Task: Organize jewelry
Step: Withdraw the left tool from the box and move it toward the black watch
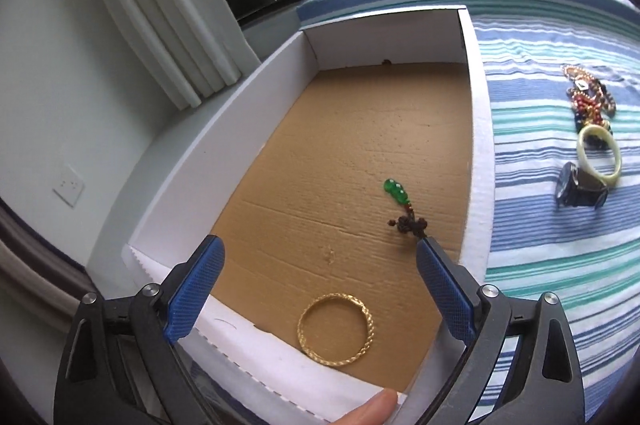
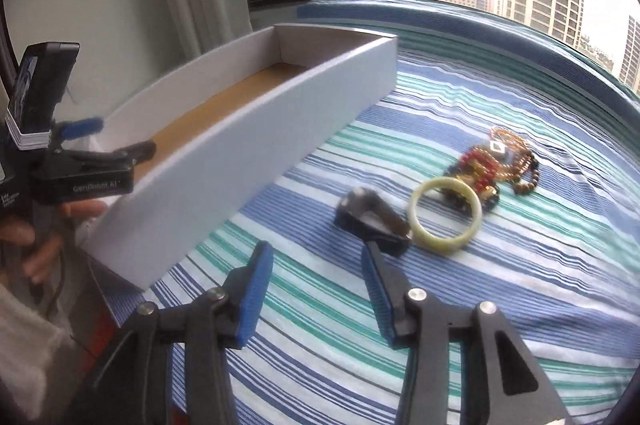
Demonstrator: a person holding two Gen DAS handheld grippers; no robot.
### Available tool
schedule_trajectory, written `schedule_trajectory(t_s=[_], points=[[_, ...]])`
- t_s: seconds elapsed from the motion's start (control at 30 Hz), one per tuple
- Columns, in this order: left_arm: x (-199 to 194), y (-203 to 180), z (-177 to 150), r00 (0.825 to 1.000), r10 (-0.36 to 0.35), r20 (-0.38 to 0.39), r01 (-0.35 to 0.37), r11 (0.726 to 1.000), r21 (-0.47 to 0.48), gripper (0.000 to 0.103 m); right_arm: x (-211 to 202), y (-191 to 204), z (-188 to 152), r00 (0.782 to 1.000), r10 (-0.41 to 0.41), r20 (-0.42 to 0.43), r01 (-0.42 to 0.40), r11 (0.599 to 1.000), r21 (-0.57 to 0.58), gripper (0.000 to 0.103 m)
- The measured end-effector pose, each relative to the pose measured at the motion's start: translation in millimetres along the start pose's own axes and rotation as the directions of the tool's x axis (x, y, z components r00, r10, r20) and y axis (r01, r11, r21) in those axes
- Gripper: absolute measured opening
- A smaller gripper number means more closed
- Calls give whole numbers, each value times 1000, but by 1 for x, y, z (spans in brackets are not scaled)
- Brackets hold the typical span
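Though near the claw [image 2: 318, 261], watch [image 2: 372, 221] untouched.

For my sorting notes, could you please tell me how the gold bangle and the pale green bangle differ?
The gold bangle lies inside the cardboard box, near its front wall; the pale green bangle lies outside on the striped cloth. The gold one is thin and twisted like rope; the pale green one is thick and smooth. The gold one lies alone; the green one touches a pile of beaded jewelry. Both are closed rings lying flat.
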State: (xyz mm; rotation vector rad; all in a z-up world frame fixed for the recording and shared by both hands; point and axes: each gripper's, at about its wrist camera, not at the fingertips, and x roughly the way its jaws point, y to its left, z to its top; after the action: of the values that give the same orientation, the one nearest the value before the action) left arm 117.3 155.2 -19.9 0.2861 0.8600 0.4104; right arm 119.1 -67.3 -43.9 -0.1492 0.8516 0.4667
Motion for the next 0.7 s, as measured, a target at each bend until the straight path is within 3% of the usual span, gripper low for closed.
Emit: schedule_trajectory(t_s=[0.17,0.27,0.33,0.37,0.47,0.57,0.7], points=[[-9,-1,-6,999,39,8,-39,999,19,99,-3,-59,-36,986,-167,-15,168,984,57,50],[-13,3,-9,1000,20,3,-20,1000,3,99,-5,-98,-49,971,-237,-42,240,963,123,50],[-19,10,-8,1000,-2,19,3,999,-54,99,-4,-122,-54,959,-277,-60,283,946,155,52],[-26,15,-7,999,8,35,-4,995,-99,99,-1,-133,-54,951,-303,-69,310,936,166,59],[-53,21,-5,993,31,110,-11,983,-181,100,10,-171,-52,923,-373,-92,385,898,212,66],[-80,9,-2,988,-37,153,65,981,-184,101,22,-207,-48,897,-425,-120,441,859,260,73],[-95,-26,1,964,-218,152,242,957,-162,102,36,-243,-42,888,-439,-136,459,823,335,76]])
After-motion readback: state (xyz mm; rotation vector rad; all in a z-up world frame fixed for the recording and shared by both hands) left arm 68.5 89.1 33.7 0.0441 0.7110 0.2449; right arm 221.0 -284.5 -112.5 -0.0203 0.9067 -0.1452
